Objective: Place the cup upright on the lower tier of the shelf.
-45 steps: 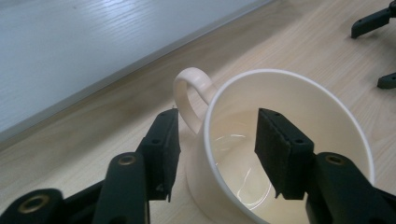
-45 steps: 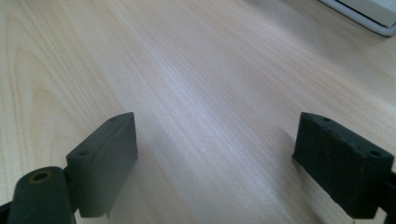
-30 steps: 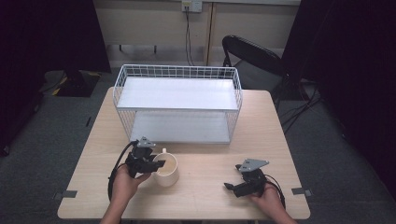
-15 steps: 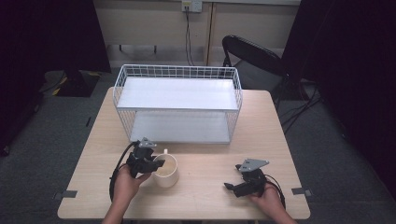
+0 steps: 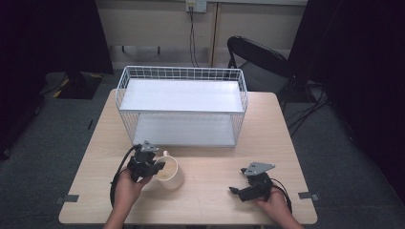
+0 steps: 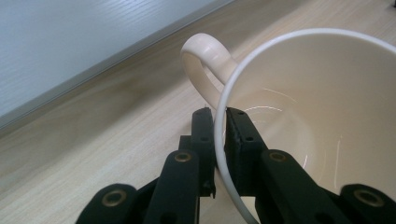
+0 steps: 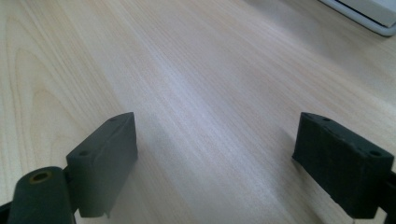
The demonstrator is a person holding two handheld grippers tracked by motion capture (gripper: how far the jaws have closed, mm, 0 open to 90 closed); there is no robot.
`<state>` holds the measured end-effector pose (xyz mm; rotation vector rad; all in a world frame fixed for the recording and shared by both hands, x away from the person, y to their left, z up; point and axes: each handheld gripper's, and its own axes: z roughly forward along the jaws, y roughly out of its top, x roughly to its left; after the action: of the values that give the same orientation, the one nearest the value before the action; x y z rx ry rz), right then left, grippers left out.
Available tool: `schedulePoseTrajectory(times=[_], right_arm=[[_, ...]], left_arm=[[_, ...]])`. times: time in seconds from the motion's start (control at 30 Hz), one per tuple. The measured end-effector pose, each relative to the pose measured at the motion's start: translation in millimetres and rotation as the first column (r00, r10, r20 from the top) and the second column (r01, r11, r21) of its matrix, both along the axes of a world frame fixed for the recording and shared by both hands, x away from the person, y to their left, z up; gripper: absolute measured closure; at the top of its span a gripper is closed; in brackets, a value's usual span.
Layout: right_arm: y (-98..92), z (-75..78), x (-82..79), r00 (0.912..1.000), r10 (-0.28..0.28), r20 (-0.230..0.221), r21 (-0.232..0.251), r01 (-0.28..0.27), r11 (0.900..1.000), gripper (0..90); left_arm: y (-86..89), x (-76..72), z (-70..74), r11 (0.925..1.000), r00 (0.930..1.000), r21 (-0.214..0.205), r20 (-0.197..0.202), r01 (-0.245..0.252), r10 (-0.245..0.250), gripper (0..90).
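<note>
Left claw [image 6: 219, 122] clamps thin rim, glossy cream mug [image 6: 308, 121].

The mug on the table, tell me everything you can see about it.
The mug is cream-coloured and glossy, ceramic by the look of it, with a loop handle and a thin pale rim. It stands upright and looks empty on the wooden table, in front of the white wire rack. The left gripper is shut on its rim beside the handle, one jaw inside and one outside the wall.
</note>
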<state>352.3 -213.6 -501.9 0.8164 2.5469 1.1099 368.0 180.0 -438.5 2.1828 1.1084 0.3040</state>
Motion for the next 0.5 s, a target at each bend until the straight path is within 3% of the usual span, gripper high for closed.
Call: schedulePoseTrajectory(times=[0.5], right_arm=[[0.0, 0.0, 0.0, 1.0000, 0.000, 0.000, 0.000, 0.000, 1.0000, 12.6]], left_arm=[[8.0, 0.8, 0.2, 0.9953, 0.9940, -0.012, 0.051, -0.096, 0.096, 82.8]])
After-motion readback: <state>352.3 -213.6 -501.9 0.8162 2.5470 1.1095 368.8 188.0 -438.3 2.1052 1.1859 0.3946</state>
